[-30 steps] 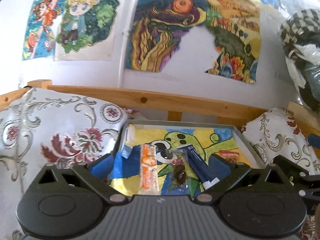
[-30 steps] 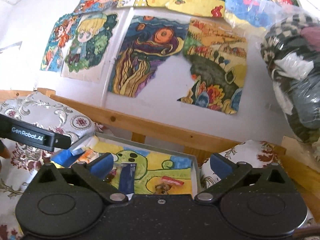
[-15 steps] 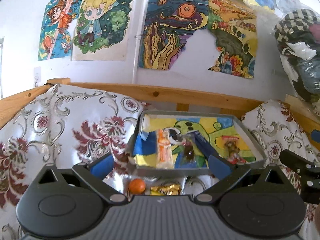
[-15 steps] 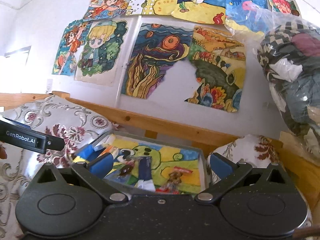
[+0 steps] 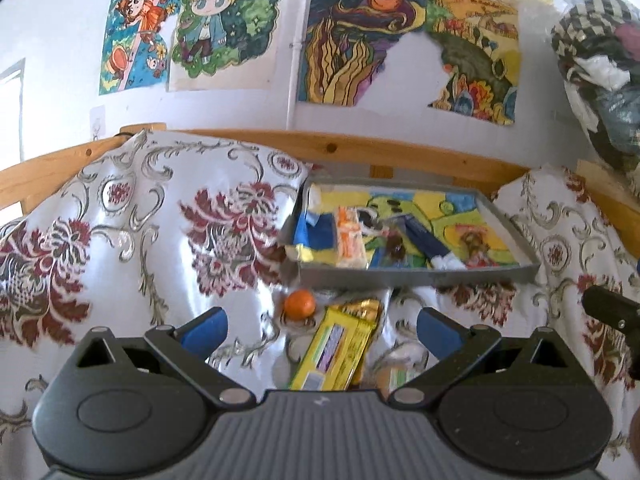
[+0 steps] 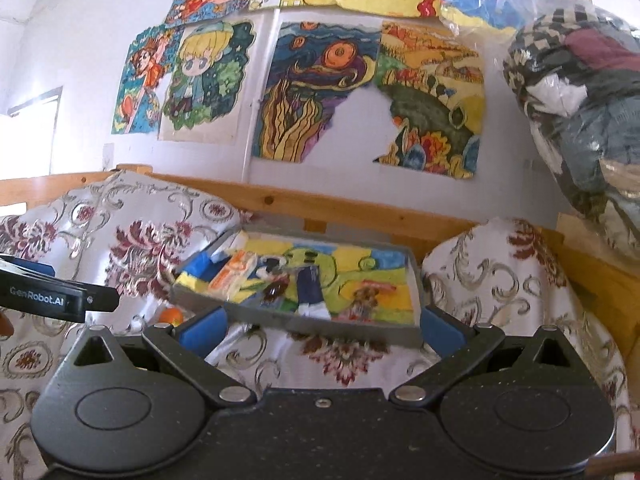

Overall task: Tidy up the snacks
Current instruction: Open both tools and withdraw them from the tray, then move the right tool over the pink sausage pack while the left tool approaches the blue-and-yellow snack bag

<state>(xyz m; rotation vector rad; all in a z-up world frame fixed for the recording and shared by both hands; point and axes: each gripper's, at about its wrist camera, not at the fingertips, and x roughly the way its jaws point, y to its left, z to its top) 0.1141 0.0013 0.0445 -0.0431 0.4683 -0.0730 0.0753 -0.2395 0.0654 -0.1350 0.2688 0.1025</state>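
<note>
A grey tray (image 5: 412, 274) (image 6: 296, 320) lined with a bright drawing rests on the flowered cloth. It holds an orange-and-white packet (image 5: 350, 236) (image 6: 234, 274), a dark blue packet (image 5: 426, 240) (image 6: 310, 286), a small dark snack (image 5: 394, 244) and a brownish one (image 5: 474, 244) (image 6: 366, 296). In front of the tray lie a small orange ball (image 5: 299, 303) (image 6: 172, 315), a yellow packet (image 5: 340, 346) and a pale wrapped snack (image 5: 394, 376). My left gripper (image 5: 318, 326) stands open over those loose snacks, holding nothing. My right gripper (image 6: 320, 322) is open before the tray's front wall.
The cloth (image 5: 140, 232) bulges into humps on both sides of the tray. A wooden rail (image 5: 360, 148) runs behind it below a wall of drawings. A bulging plastic bag of clothes (image 6: 576, 104) hangs at the right. The left tool's body (image 6: 52, 298) reaches in from the left.
Both grippers have drawn back from the tray toward me. The orange ball, yellow packet and pale snack in front of the tray have come into the left view.
</note>
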